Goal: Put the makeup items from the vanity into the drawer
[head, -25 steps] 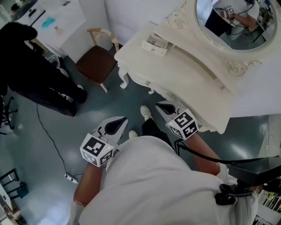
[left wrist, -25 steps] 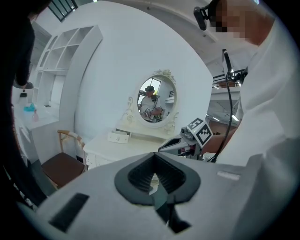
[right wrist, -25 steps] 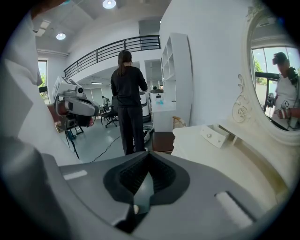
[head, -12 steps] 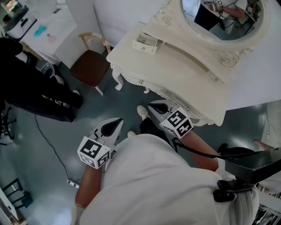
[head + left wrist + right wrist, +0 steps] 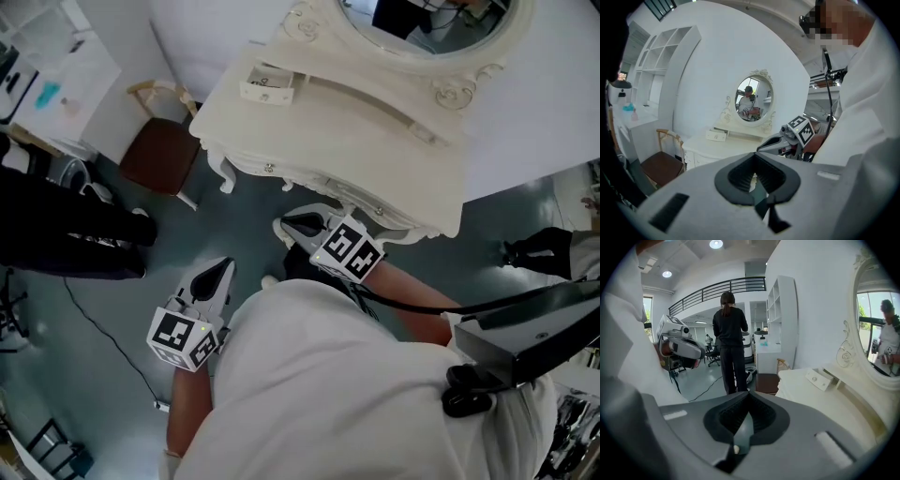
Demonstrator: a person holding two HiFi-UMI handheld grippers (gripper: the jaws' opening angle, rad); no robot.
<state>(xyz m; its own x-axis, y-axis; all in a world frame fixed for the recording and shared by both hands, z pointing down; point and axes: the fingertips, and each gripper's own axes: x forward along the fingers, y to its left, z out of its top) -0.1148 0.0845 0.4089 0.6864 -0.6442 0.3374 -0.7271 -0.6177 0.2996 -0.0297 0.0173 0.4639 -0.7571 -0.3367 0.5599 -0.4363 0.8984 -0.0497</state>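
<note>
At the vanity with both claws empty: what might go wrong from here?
The right claw hangs close to the vanity's front edge; lifting it may knock the trim. No makeup shows on the vanity top, only a small drawer, so there may be nothing to grasp. A cable lies on the floor at the left; stepping back may snag it.

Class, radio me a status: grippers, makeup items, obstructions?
Left gripper, right gripper shut, empty. Vanity ahead; no makeup items visible. Chair beside vanity, not blocking.

bright even indoor light; ceiling lamps (image 5: 716, 244) glare; gripper views fisheye-warped, dark corners; near tongs blurred.
</note>
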